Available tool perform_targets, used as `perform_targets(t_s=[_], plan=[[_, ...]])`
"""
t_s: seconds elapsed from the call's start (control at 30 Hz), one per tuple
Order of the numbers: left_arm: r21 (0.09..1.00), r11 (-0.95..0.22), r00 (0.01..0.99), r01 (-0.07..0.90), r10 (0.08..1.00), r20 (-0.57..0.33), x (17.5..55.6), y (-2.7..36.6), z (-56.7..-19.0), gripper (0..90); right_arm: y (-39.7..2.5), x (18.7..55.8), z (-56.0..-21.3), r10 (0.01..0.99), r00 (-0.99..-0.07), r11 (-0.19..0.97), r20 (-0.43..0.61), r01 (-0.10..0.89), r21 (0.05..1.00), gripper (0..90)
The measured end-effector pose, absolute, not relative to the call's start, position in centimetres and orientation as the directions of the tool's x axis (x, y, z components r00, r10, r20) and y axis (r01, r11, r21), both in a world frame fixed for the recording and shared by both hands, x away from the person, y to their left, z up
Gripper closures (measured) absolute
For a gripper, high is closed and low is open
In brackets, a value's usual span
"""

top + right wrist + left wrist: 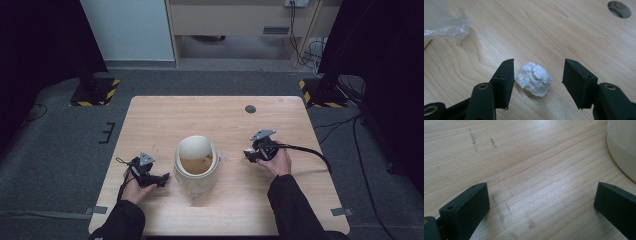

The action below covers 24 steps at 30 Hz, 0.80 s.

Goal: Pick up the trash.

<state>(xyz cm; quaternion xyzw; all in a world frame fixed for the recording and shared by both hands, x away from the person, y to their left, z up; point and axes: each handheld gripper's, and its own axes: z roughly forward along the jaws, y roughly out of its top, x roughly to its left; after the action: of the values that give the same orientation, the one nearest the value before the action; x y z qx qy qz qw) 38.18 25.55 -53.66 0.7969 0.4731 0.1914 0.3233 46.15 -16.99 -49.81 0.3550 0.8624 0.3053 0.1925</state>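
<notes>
A cream bin (196, 167) with a clear liner stands at the middle of the wooden table (220, 120); brownish matter lies inside it. A crumpled white paper ball (534, 78) lies on the table between the jaws of my right gripper (537, 76), which is open and straddles it without touching. In the high view the right gripper (248, 154) is just right of the bin. My left gripper (164, 179) rests left of the bin, open, with bare wood between its jaws (541, 202). The bin's wall (622, 147) is at the upper right of the left gripper view.
A fold of the clear liner (445, 27) spreads onto the table to the left of the paper ball. A round cable hole (250, 109) sits in the far right part of the table. Black stands with striped bases (94, 92) flank the table's far corners.
</notes>
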Motion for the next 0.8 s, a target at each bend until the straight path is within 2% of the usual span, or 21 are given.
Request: perform_targets(t_s=[0.33,0.8], plan=[[0.696,-0.344,0.479,0.630,0.878,-0.001,38.2,25.6,-53.7,0.0,-16.4,46.4,-50.9,0.722,-0.684,0.582,-0.104,0.518,0.627,44.8],[0.696,-0.344,0.479,0.630,0.878,-0.001,38.2,25.6,-53.7,0.0,-15.9,46.5,-51.6,0.720,-0.689,0.589,-0.084,0.543,0.598,58.0]])
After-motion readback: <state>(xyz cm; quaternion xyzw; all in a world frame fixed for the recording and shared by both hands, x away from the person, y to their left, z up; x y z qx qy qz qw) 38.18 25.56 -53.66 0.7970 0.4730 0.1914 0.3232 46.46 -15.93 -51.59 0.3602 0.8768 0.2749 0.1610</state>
